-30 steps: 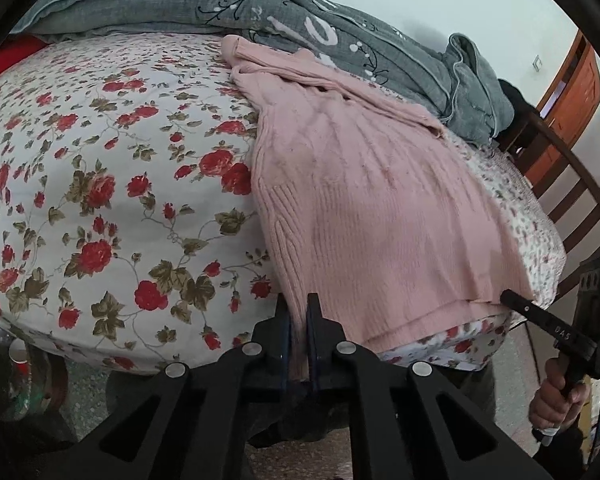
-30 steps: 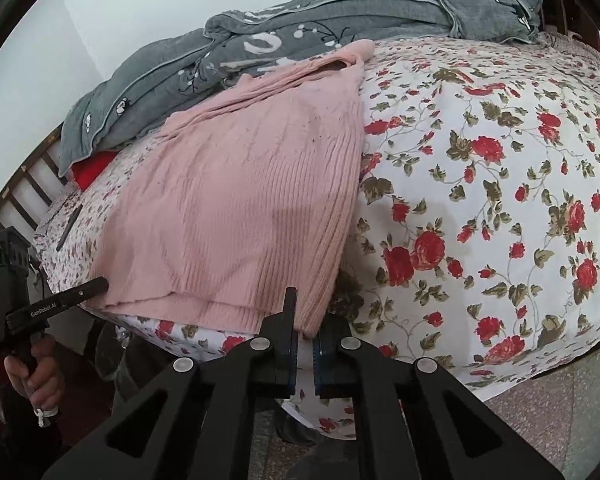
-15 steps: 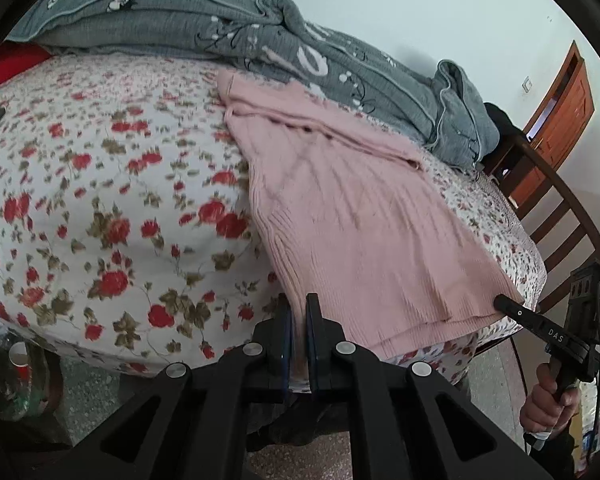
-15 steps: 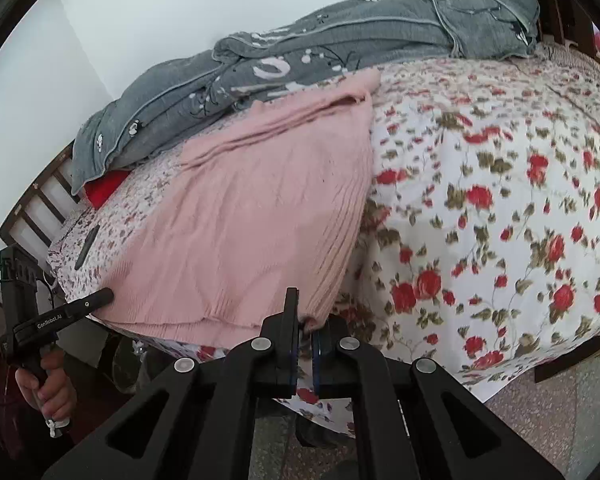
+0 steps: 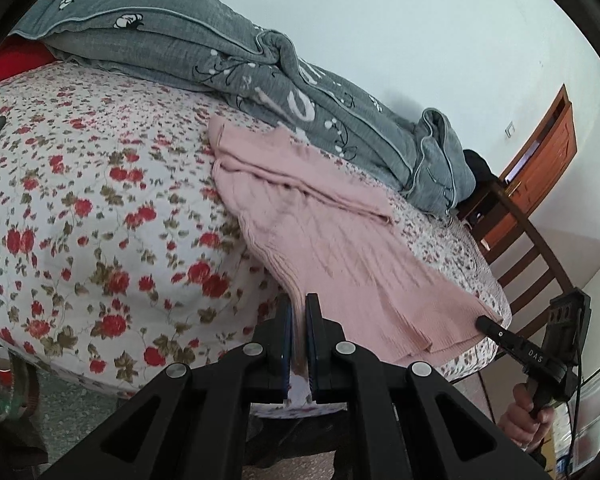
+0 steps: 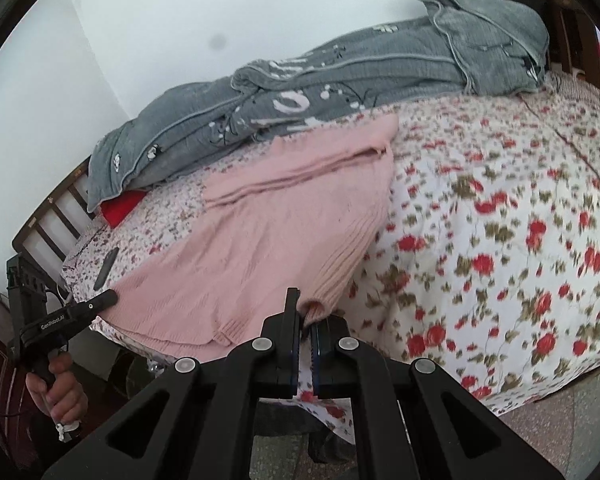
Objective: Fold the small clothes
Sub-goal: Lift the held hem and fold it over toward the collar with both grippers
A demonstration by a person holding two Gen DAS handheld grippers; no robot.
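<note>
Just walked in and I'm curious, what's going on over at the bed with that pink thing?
A person is folding a pink knitted sweater on a bed with a rose-print sheet, using a pair of handheld tongs in each hand. The left tongs are shut on one near corner of the hem, and the right tongs are shut on the other. The hem is raised off the bed edge while the sweater's top rests near a grey quilt.
</note>
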